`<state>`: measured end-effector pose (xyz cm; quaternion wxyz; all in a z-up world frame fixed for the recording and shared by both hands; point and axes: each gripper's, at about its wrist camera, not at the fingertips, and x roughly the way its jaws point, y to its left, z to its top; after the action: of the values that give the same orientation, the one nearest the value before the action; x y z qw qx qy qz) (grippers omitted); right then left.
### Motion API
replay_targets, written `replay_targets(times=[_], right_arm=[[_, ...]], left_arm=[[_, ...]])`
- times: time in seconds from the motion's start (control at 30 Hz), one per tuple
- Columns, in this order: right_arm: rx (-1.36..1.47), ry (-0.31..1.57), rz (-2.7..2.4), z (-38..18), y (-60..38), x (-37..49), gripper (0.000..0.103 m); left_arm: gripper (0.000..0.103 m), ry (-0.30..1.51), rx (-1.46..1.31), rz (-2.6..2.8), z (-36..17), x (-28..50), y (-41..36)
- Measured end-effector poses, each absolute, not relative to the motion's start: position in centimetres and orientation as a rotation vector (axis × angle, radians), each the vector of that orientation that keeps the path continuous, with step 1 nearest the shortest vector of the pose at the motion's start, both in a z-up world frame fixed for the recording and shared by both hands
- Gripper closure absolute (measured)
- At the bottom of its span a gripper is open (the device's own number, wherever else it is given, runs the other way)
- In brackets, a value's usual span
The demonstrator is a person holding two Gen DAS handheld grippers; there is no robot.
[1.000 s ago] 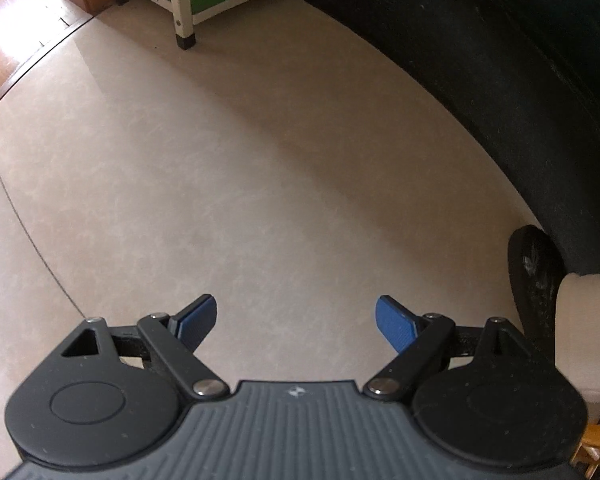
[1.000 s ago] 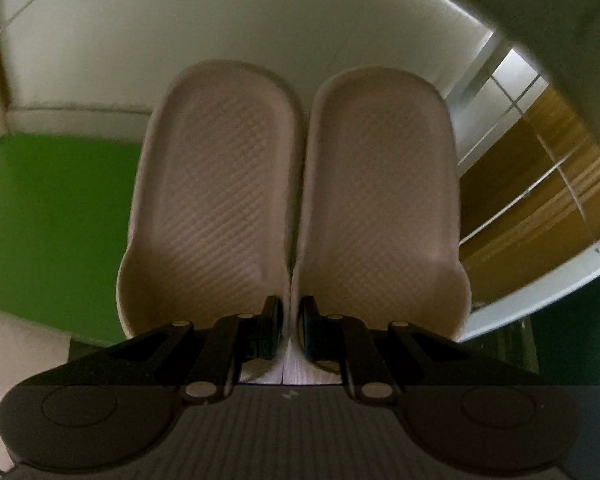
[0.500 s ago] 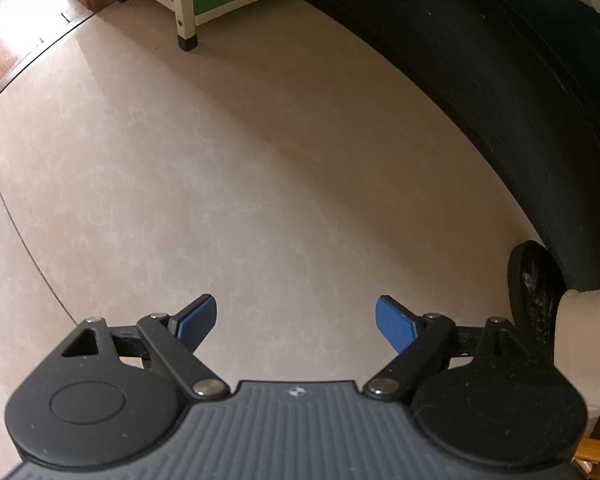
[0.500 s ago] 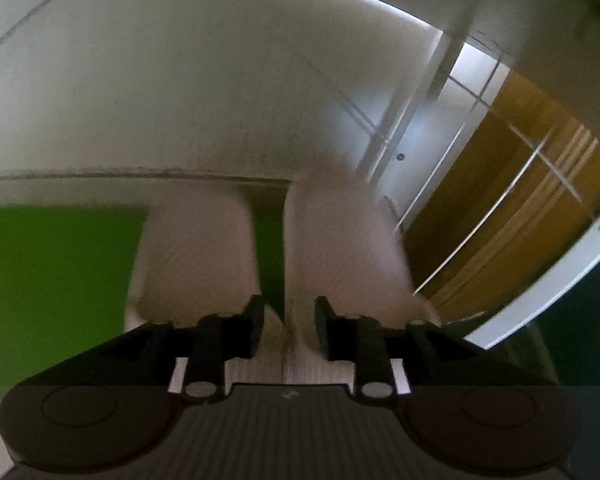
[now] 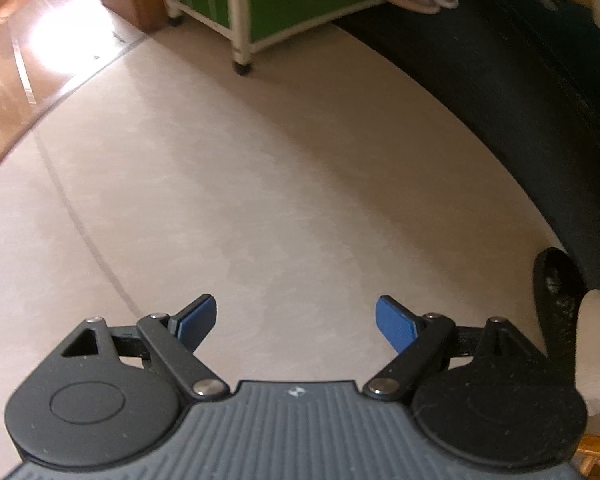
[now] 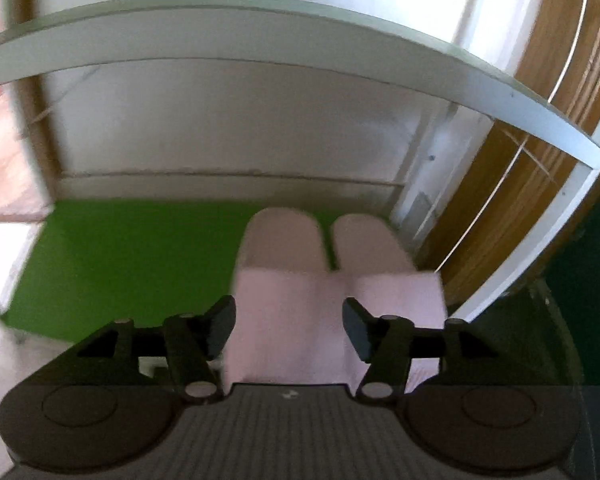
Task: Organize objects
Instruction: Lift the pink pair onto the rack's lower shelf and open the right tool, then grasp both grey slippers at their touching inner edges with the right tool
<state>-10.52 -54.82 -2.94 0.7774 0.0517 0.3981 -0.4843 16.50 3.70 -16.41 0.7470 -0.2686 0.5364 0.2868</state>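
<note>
Right hand-held gripper (image 6: 288, 326): jaws have just been opening, now apart, clear of the slippers (image 6: 324, 252) on the green shelf (image 6: 140, 256). Left hand-held gripper (image 5: 296, 320): jaws wide apart over bare floor (image 5: 260, 184).

- i see beige floor (image 5: 260, 184) below, wooden floor (image 5: 32, 64) off to the left.
- a dark mat (image 5: 520, 92) lies right.
- behind the shelf i make out a white wall (image 6: 228, 128) and wooden door (image 6: 512, 184).

We see a pair of slippers (image 6: 324, 252) side by side on the shelf (image 6: 140, 248), toward its right end, a rail (image 6: 260, 36) above, floor (image 5: 260, 184) before the rack.
</note>
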Motion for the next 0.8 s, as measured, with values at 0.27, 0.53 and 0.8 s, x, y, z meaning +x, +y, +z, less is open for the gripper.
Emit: replay_targets(times=[0.27,0.53,0.8], right_arm=[[0.062,0.905,-0.821,-3.7,-42.0,-6.3,0.021],[0.053,1.001,-0.583,-3.6,-30.7,1.5,0.018],[0.001,1.152,-0.421,-4.6,-21.1,11.2,0.004]], left_arm=[[0.015,1.143,-0.576,0.749,-14.1,9.9,1.2],[0.013,1.099,-0.581,0.852,-12.8,2.7,-3.2],[0.012,1.029,-0.641,1.006,-12.5,-5.4,-6.6]])
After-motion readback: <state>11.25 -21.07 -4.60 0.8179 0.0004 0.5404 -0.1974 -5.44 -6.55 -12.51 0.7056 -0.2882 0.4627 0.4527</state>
